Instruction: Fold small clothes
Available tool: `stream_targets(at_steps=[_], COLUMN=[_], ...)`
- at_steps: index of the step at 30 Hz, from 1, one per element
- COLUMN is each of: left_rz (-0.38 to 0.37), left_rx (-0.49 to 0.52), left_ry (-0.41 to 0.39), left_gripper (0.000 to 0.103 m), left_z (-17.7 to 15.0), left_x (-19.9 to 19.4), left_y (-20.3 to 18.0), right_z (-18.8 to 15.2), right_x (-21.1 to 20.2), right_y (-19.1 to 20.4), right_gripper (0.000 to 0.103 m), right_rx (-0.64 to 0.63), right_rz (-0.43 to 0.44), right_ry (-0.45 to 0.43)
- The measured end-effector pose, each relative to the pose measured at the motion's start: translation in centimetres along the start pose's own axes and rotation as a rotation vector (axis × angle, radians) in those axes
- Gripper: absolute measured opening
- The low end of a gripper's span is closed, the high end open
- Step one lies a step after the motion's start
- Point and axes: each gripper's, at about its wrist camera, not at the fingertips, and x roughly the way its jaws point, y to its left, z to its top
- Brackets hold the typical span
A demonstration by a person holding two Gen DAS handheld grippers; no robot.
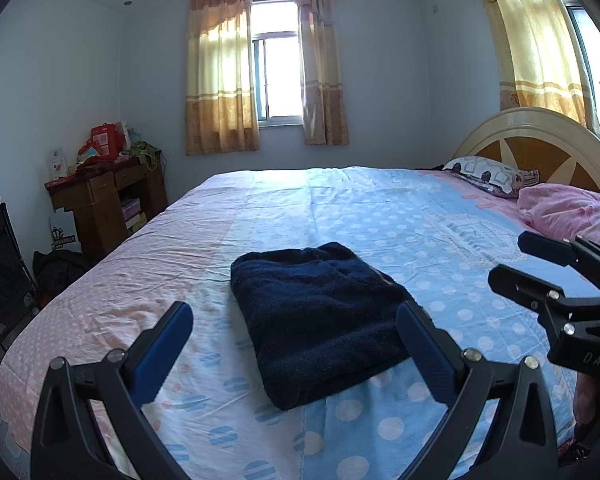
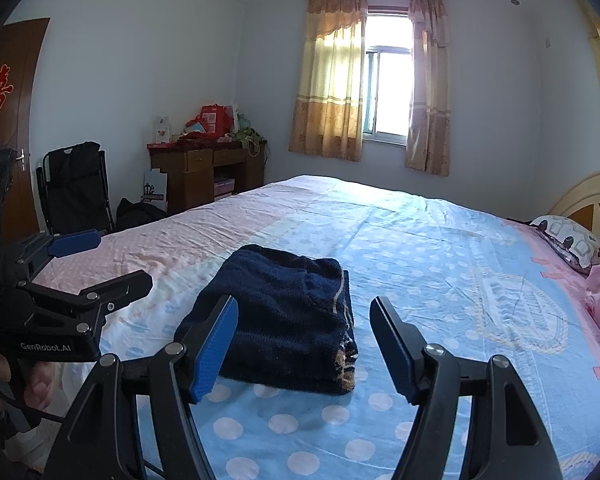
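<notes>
The hands themselves barely show: only part of a hand under the left gripper's black body at the edge of the right wrist view, and a sliver of skin low at the right edge of the left wrist view. The lower parts of both tools run out of frame, and the near edge of the bed is hidden behind them. In the right wrist view the left gripper's far finger is only a blue pad poking past its body.

The left gripper stands with its jaws spread wide, nothing between the pads; its right finger overlaps the garment's near right corner in the picture, though I cannot tell whether it touches. The right gripper is also spread, its jaws apart and holding nothing, hovering just short of the cloth.

The dark navy garment lies folded into a thick rectangle on the bed, toward its near side, with a pale trim line and a patterned patch visible on its right-hand fold.

The sheet is pink on the left and blue with white dots on the right, lightly creased. A patterned pillow and a crumpled pink quilt sit by the rounded headboard. Beyond are a cluttered wooden desk, a black folding chair, a door with a red paper emblem, and a curtained window
</notes>
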Motion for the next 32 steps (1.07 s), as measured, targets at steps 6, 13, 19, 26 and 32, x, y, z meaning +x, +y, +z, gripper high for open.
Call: stream_targets(at_steps=[6, 13, 19, 26, 32], left_rz=[-0.006, -0.011, -0.008, -0.016, -0.019], left_rx=[-0.001, 0.000, -0.005, -0.027, -0.017], left_ry=[0.010, -0.022, 0.003, 0.001, -0.001], left_gripper=[0.103, 0.103, 0.103, 0.103, 0.103], left_z=[-0.01, 0.18, 0.09, -0.25, -0.40], left_x=[0.01, -0.35, 0.33, 0.34, 0.40], left_y=[-0.14, -0.23, -0.20, 0.26, 0.07], right_z=[0.08, 0.00, -0.14, -0.32, -0.46], right_x=[-0.30, -0.37, -0.32, -0.14, -0.06], right_y=[-0.39, -0.80, -0.84, -0.86, -0.86], right_gripper=[0.069, 0.069, 0.069, 0.069, 0.069], right_rx=[0.009, 0.020, 0.016, 0.014, 0.019], right_rz=[0.001, 0.001, 0.005, 0.011, 0.011], right_ry=[-0.020, -0.027, -0.021, -0.012, -0.010])
